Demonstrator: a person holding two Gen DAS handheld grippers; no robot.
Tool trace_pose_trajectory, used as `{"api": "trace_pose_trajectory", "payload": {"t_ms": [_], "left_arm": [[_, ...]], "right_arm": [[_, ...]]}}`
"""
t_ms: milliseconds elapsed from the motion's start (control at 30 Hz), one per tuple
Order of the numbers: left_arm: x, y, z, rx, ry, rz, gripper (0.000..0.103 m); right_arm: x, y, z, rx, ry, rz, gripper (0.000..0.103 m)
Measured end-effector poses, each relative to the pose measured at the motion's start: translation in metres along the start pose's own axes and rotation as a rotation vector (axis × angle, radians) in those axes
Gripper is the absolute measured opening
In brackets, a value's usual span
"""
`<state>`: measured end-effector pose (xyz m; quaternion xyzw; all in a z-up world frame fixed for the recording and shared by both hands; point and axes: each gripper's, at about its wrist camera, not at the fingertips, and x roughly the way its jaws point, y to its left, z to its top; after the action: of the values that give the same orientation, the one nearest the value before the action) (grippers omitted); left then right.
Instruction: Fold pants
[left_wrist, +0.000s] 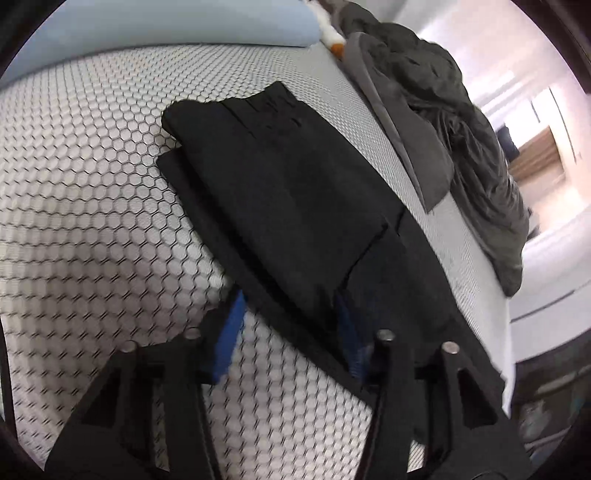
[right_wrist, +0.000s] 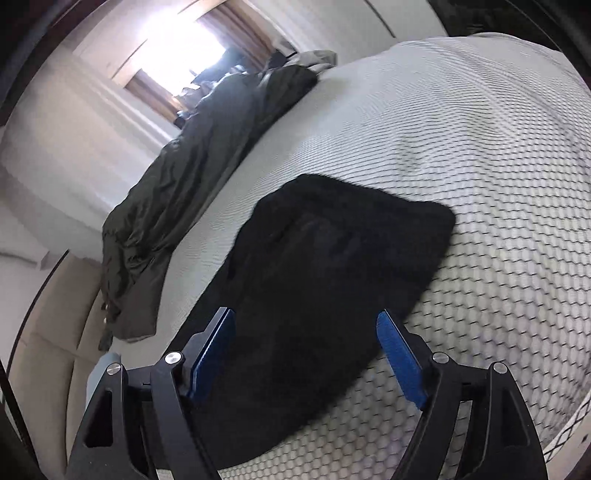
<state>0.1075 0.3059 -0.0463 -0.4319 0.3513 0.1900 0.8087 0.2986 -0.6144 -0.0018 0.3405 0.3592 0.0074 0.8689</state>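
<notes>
The pants (left_wrist: 295, 192) lie on the bed (left_wrist: 92, 184), filling the centre of the left wrist view and running from upper centre down to the lower right; in the right wrist view they sit at centre and lower centre. They are black, already doubled into a stack of flat layers, with a stepped edge showing on the left side of the bundle. Judged by the limp drape and soft corners, the cloth is light, pliable and not fragile; layers are likely to slide over one another if lifted by the top ply alone. The left gripper (left_wrist: 291, 325) stands partly apart at the near edge of the stack, cloth between its blue pads, though blur hides whether they press on it. The right gripper (right_wrist: 306, 354) stands wide apart, straddling the near end of the bundle and clamping nothing. Best hold, in my judgement: the near corners, pinching all plies together (the thick hem end should give the firmest bite). A dark jacket (right_wrist: 177, 177) lies crumpled at the bed's far edge, clear of the work.
</notes>
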Motion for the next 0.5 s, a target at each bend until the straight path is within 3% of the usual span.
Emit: {"api": "trace_pose_trajectory", "payload": {"t_ms": [133, 200, 333, 367, 400, 433, 500], "left_arm": [[0.007, 0.004, 0.003, -0.07, -0.029, -0.014, 0.008], [0.004, 0.005, 0.0, -0.09, -0.052, -0.02, 0.005], [-0.013, 0.002, -0.01, -0.052, -0.09, -0.002, 0.002], [-0.015, 0.001, -0.011, -0.043, -0.095, -0.001, 0.002], [-0.02, 0.002, -0.012, -0.037, -0.097, -0.002, 0.002], [-0.025, 0.005, -0.016, -0.034, -0.1, -0.003, 0.001], [-0.032, 0.011, -0.019, -0.032, -0.098, -0.001, 0.001]], "right_arm": [[-0.004, -0.023, 0.007, 0.062, -0.014, -0.051, 0.081], [-0.003, -0.033, 0.007, 0.117, 0.001, -0.04, 0.081], [0.021, -0.045, 0.004, 0.207, 0.068, 0.065, 0.077], [0.027, -0.047, 0.004, 0.228, 0.067, 0.079, 0.072], [0.031, -0.049, 0.004, 0.246, 0.059, 0.095, 0.053], [0.034, -0.05, 0.003, 0.263, 0.056, 0.103, 0.027], [0.038, -0.054, -0.001, 0.304, 0.052, 0.125, 0.01]]}}
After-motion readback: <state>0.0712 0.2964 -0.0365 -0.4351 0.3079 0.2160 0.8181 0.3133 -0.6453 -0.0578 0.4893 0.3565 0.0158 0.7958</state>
